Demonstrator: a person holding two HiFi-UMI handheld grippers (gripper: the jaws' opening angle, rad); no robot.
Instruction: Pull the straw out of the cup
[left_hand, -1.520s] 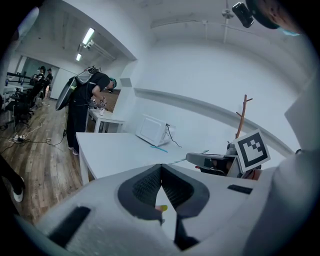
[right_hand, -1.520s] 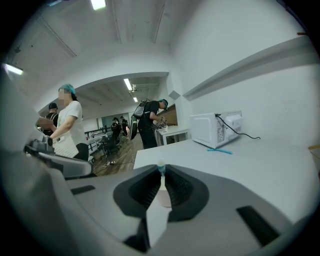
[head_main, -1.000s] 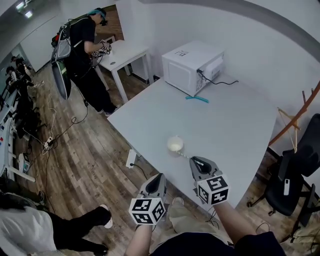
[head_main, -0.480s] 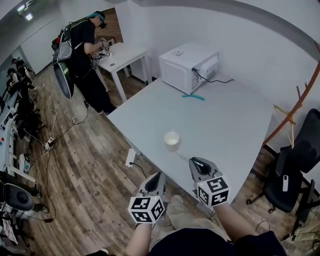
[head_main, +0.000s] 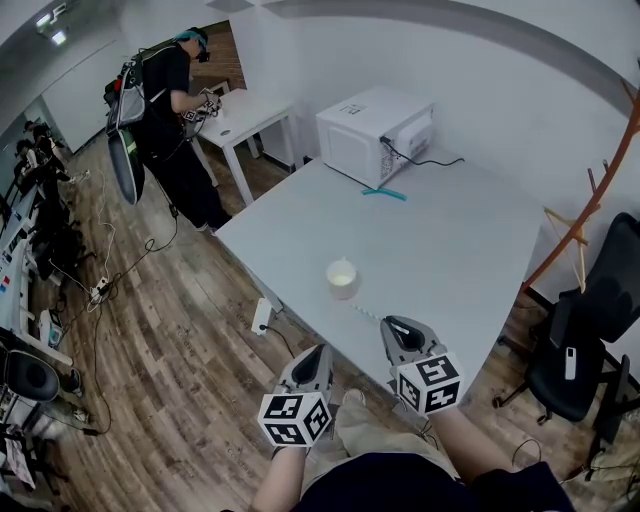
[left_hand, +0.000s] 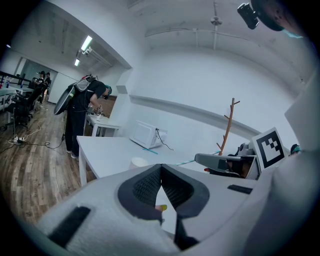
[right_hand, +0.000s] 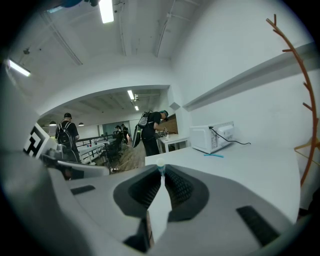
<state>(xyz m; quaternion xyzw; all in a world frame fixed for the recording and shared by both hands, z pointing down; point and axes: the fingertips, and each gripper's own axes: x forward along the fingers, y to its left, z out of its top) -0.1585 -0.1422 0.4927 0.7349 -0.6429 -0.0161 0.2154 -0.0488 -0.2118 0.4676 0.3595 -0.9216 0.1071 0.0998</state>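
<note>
On the near side of the white table (head_main: 450, 240): one thin striped straw (head_main: 368, 313), pinched at its near end by the almost-closed jaws of your right gripper (head_main: 392, 325). Its far end lies just beside the white cup (head_main: 341, 277) and appears free of the rim. Handling, by estimate: very light, narrow and easily kinked, so grip it gently near the end and draw along its length, since the cup looks light enough to tip. Your left gripper (head_main: 318, 352) has its jaws together on nothing, off the table's edge
</note>
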